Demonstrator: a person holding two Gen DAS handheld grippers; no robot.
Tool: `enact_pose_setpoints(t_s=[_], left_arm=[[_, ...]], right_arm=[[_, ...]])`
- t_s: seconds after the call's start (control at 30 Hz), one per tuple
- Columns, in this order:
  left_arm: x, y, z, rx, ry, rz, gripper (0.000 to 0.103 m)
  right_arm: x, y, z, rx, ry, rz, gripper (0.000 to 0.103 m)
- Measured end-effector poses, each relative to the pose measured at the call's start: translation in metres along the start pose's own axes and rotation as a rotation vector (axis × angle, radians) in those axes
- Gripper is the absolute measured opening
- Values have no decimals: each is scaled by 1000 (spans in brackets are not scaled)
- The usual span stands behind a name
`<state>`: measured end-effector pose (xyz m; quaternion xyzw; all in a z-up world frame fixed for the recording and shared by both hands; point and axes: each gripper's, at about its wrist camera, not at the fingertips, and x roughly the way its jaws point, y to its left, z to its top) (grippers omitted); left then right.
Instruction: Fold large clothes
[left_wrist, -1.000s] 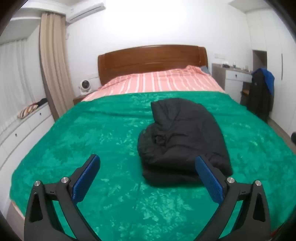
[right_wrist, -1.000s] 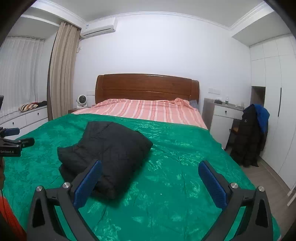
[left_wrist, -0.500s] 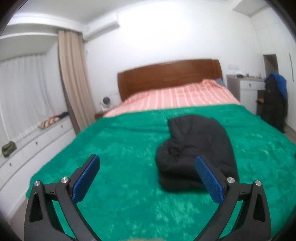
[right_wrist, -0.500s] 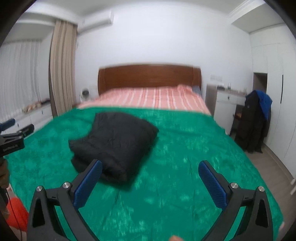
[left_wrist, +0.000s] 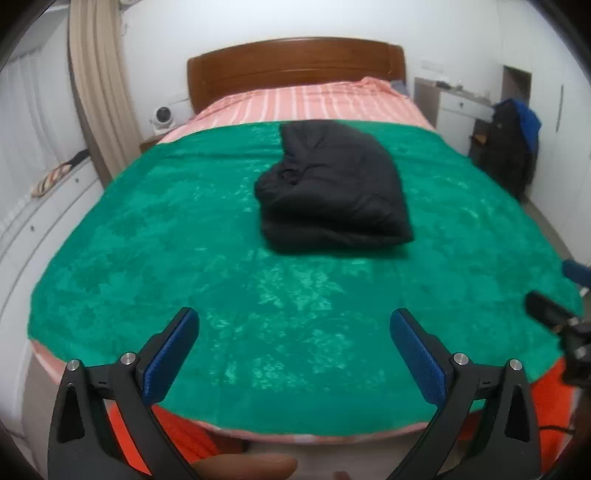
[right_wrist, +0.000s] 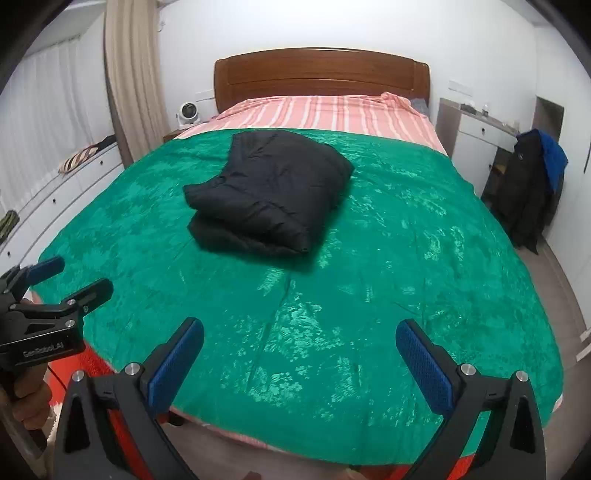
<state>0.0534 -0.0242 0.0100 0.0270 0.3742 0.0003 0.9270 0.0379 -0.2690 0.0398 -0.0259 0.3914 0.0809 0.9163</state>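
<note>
A: Left wrist view. The left gripper (left_wrist: 293, 341) hung past the foot of the bed (left_wrist: 147, 229), jaws spread wide, nothing between them. The coat (left_wrist: 332, 188) lay well ahead of the jaws and a touch right of their midline, folded into a thick black bundle on the green blanket (left_wrist: 295, 302).

B: Orientation?

A: Long axis ran away from the jaws toward the headboard (left_wrist: 295, 66), leaning slightly left at the far end. The wide folded edge faced the jaws; the narrower, bunched end pointed to the headboard.

B: Right wrist view?

A: The right gripper (right_wrist: 299, 350) was likewise released and empty, off the foot of the bed. The coat sat well ahead and left of its jaws, long axis on a diagonal from near-left to far-right in this view. Layers were stacked at the near-left end. The left gripper showed at the left edge.

B: Status and risks?

A: Judged: fold looked finished. Risk one: padded fabric is springy, so the top layer could creep open if left unpressed. Risk two: any regrip at the stacked corner could pinch only the upper layer and peel the fold apart. The slick blanket might let the bundle slide if pushed.
</note>
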Motion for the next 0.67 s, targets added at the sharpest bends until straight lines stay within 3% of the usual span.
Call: enact_pose_setpoints(t_s=[0.2, 0.47, 0.67], left_arm=[[-8, 1, 2, -8, -39, 55, 103], [3, 10, -3, -39, -16, 52, 103], [-2, 6, -4, -25, -49, 76, 102]], right_arm=[[2, 7, -3, -7, 3, -26, 103], [3, 4, -2, -16, -9, -65, 103], [3, 7, -1, -19, -13, -55, 103]])
